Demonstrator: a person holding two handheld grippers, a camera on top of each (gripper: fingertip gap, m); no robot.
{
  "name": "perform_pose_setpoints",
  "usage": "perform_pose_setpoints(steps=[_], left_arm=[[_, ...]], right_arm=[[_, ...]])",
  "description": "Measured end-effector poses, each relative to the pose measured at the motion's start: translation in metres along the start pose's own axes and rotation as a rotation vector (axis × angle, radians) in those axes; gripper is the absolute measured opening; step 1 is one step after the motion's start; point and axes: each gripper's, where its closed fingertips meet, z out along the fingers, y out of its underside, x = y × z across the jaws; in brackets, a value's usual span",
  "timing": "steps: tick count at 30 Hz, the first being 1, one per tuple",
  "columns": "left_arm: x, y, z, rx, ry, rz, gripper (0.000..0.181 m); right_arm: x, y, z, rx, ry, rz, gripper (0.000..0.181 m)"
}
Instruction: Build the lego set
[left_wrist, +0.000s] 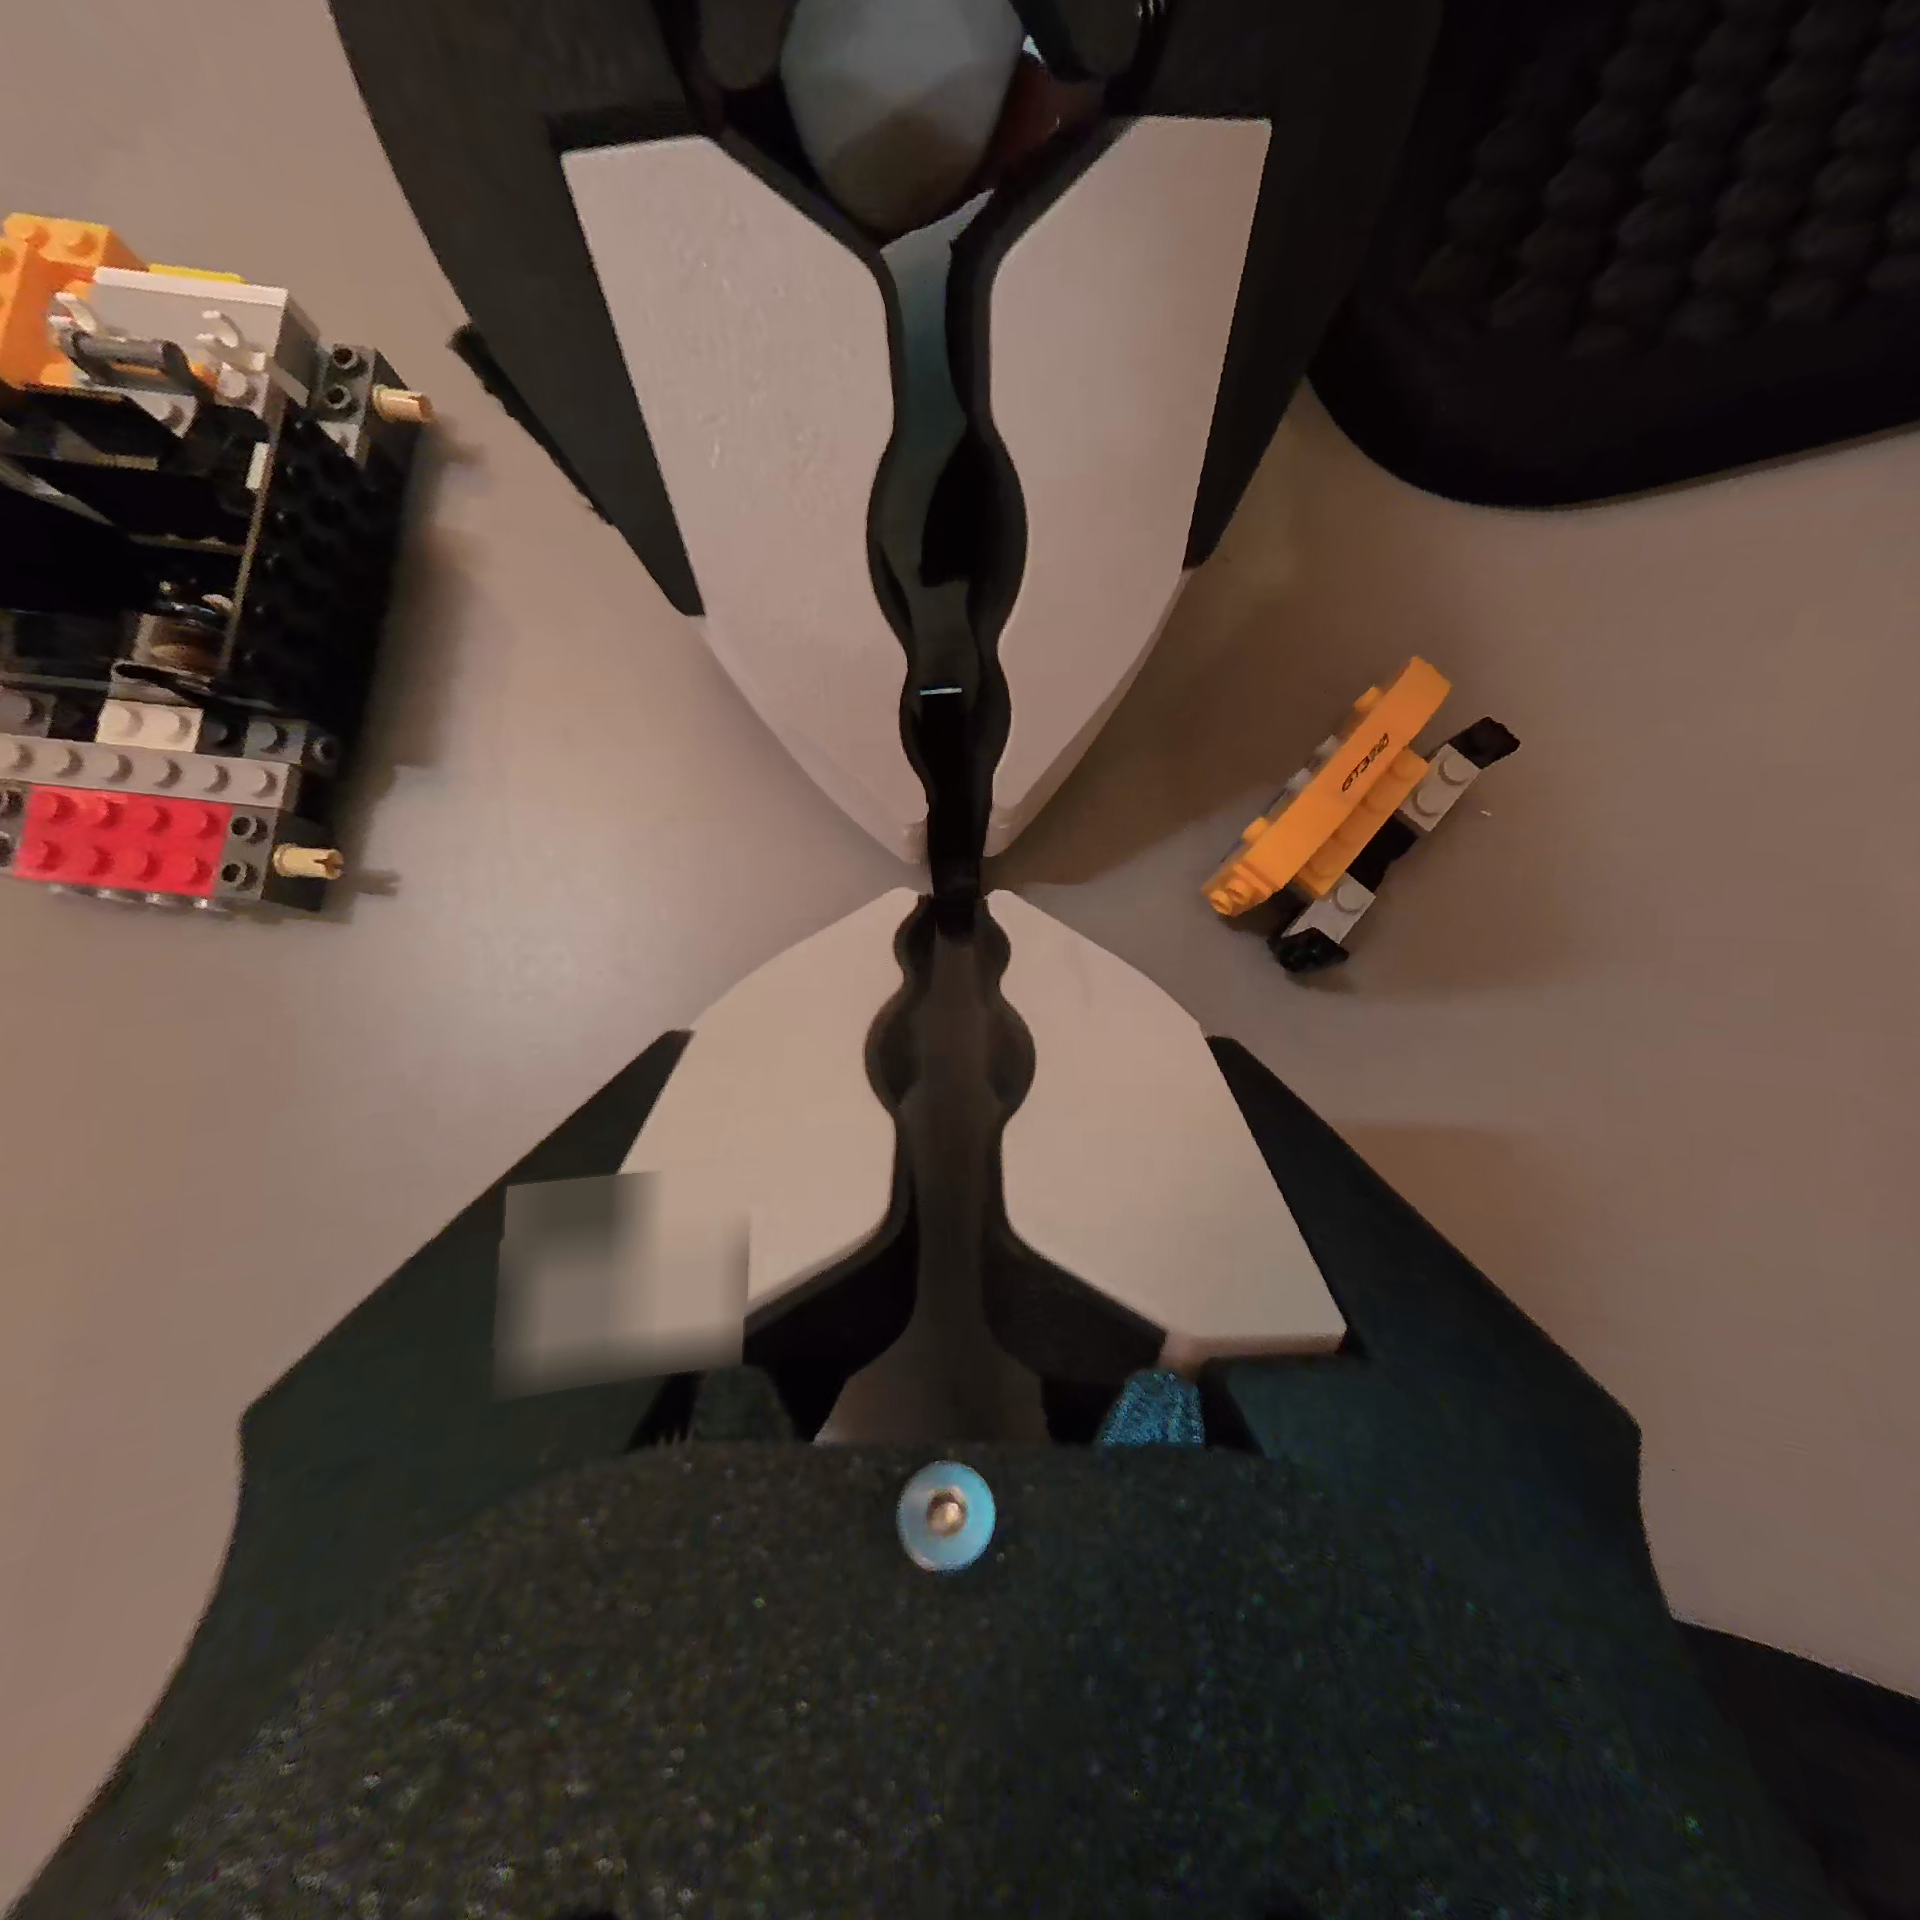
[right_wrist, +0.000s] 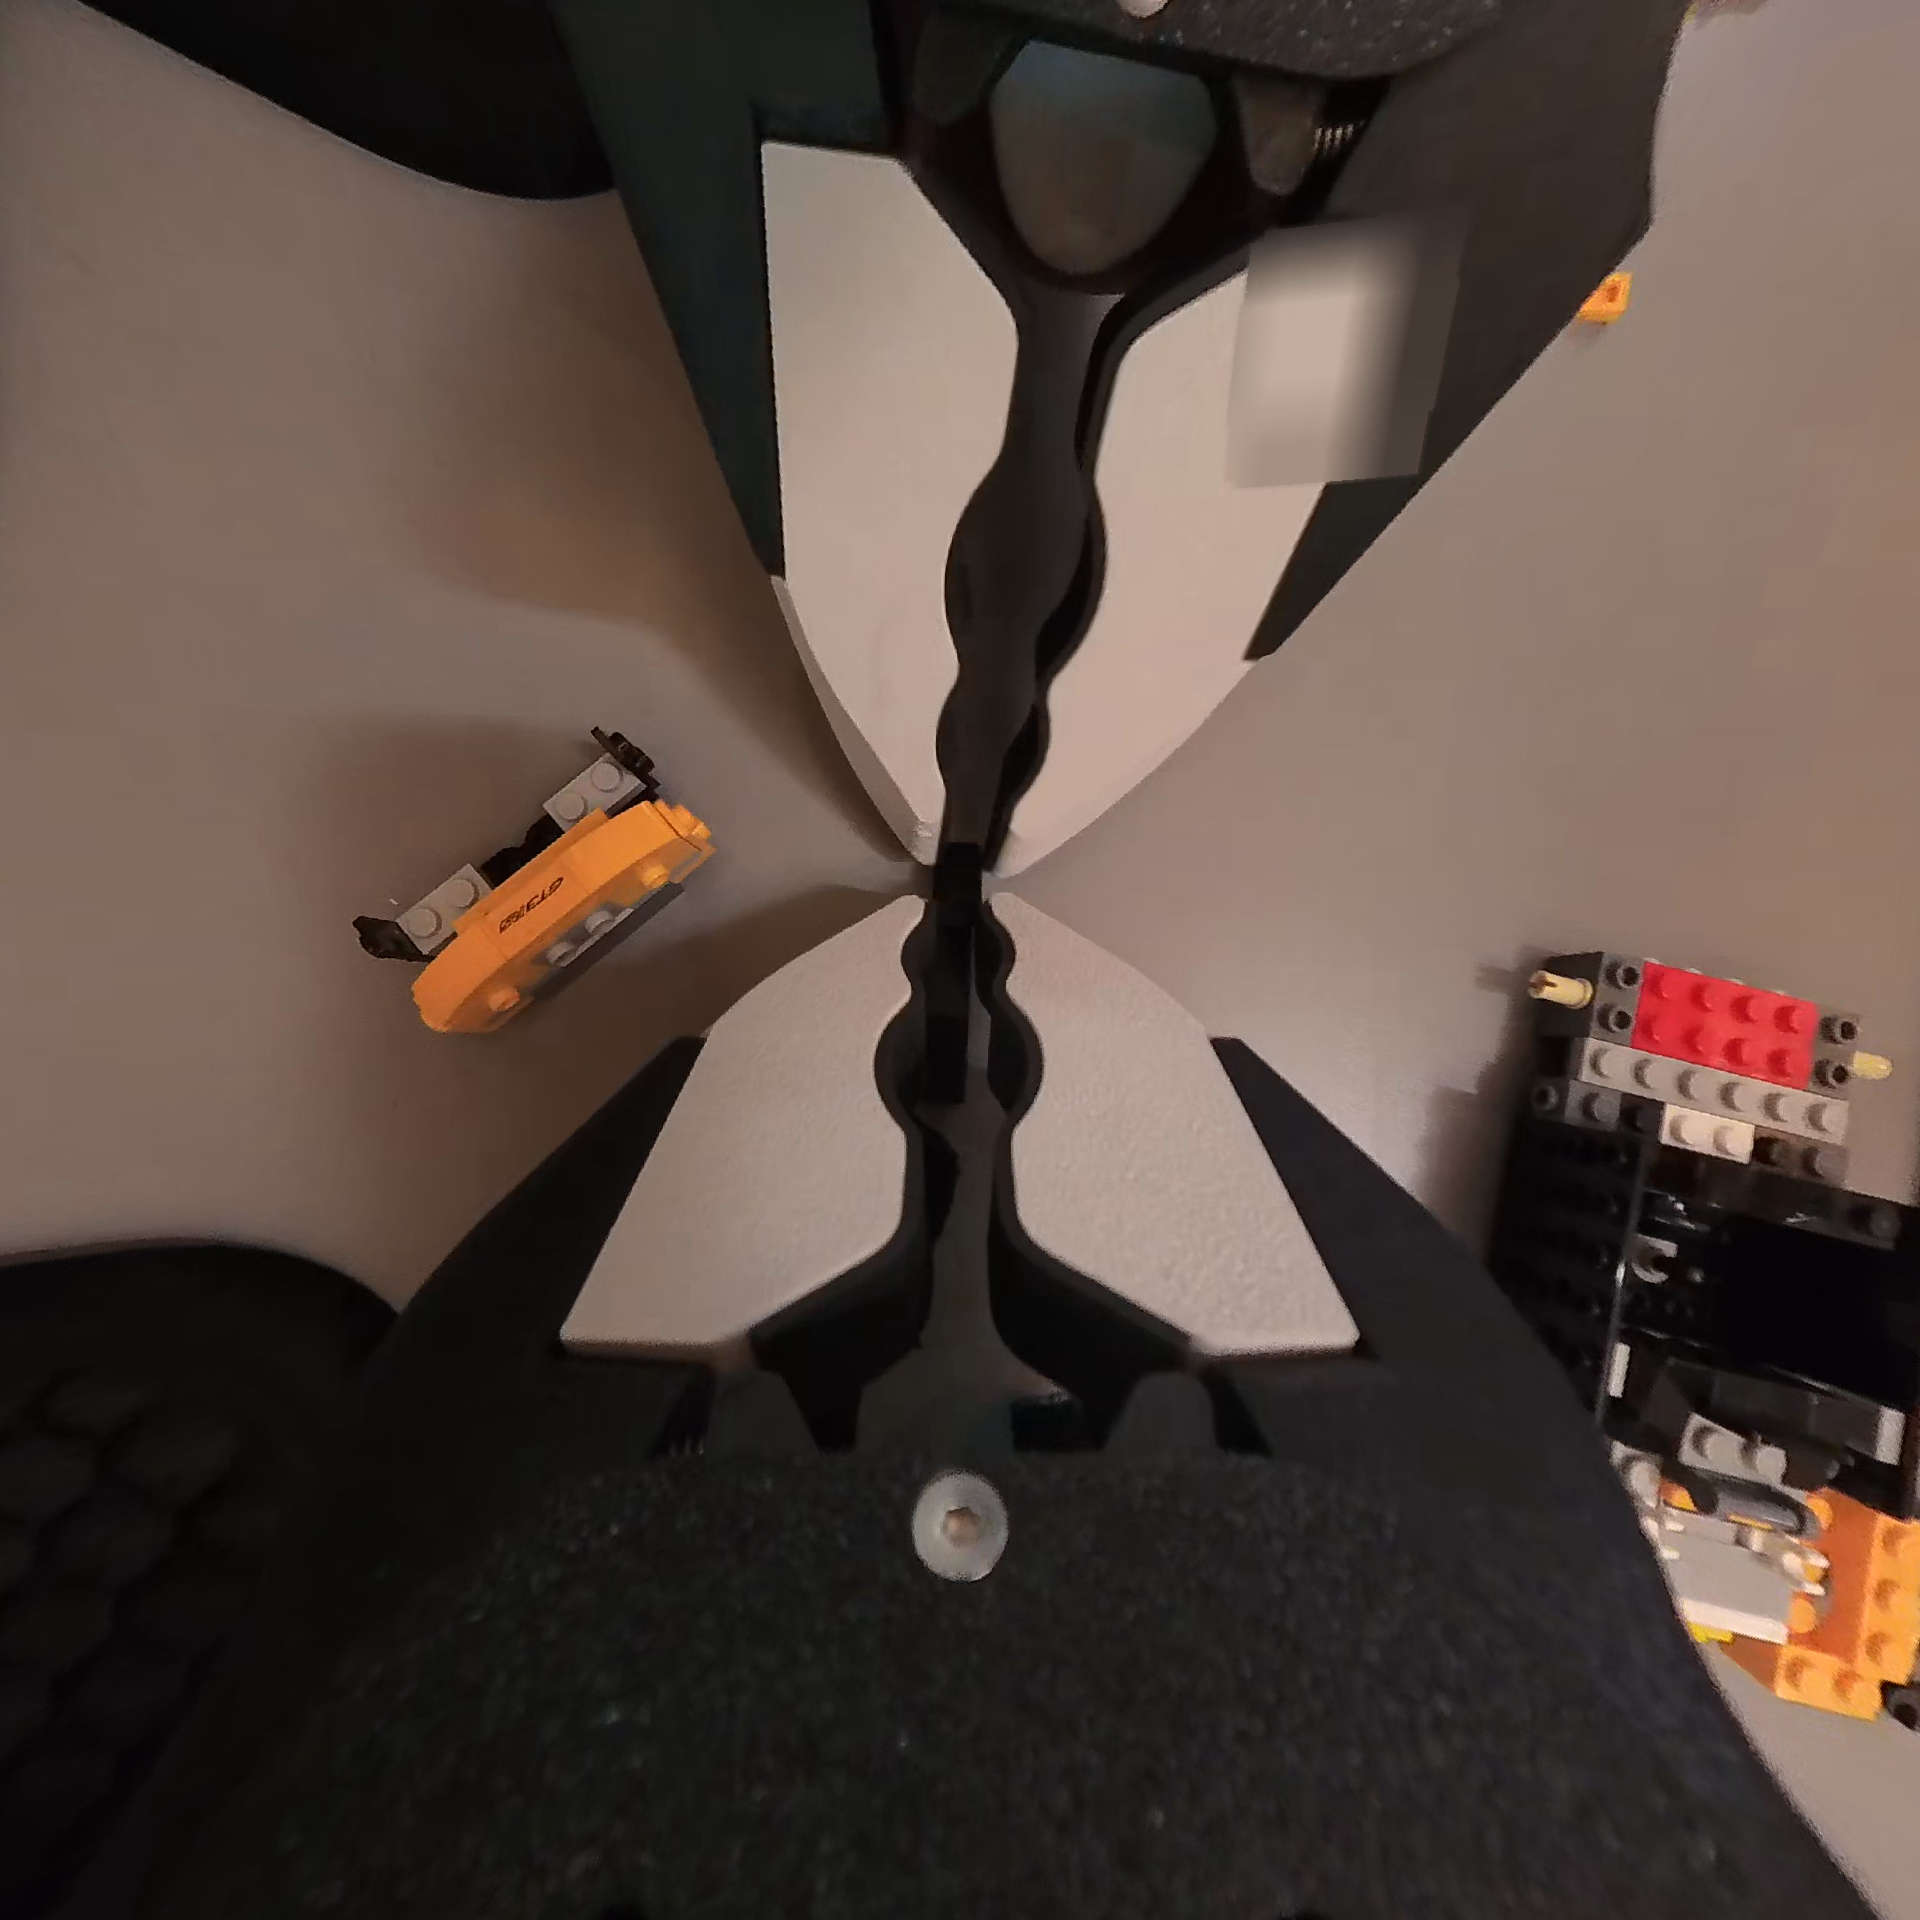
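Note:
My two grippers meet tip to tip above the grey table. My left gripper (left_wrist: 951, 920) comes in from the bottom of the left wrist view, with the right gripper (left_wrist: 951, 847) opposite it. A thin black lego piece (left_wrist: 945, 769) spans both sets of fingertips. In the right wrist view the black piece (right_wrist: 948, 997) lies mostly between my right gripper's (right_wrist: 956, 920) shut fingers, and the left gripper (right_wrist: 958, 868) nips its far end. A black car chassis with a red brick (left_wrist: 156, 623) (right_wrist: 1714, 1195) and an orange sub-assembly (left_wrist: 1340, 821) (right_wrist: 551, 914) lie on the table.
A black textured pad (left_wrist: 1662, 260) (right_wrist: 104, 1507) lies at the table's side, near the orange sub-assembly. A small orange brick (right_wrist: 1605, 301) lies far off beyond the left gripper. The chassis has tan axle pins (left_wrist: 405, 403) sticking out toward the grippers. The grippers are tip to tip, or close to it.

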Motion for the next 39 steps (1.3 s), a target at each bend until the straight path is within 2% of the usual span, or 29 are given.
perform_pose_setpoints(steps=[17, 26, 33, 39], left_arm=[[0.003, 0.003, 0.002, -0.09, 0.042, -0.055, 0.006], [0.003, 0.004, 0.002, -0.171, 0.003, -0.023, 0.006], [0.003, 0.004, 0.003, -0.206, -0.017, -0.012, 0.007], [0.004, 0.004, 0.003, -0.268, -0.057, 0.039, 0.006]], right_arm=[[-0.001, -0.001, 0.0, 0.023, 0.005, 0.006, 0.006], [-0.002, -0.001, -0.001, 0.042, 0.034, -0.02, 0.007], [0.0, 0.002, -0.015, 0.108, 0.044, 0.009, 0.019], [-0.002, 0.0, -0.004, 0.157, 0.022, 0.049, 0.017]])
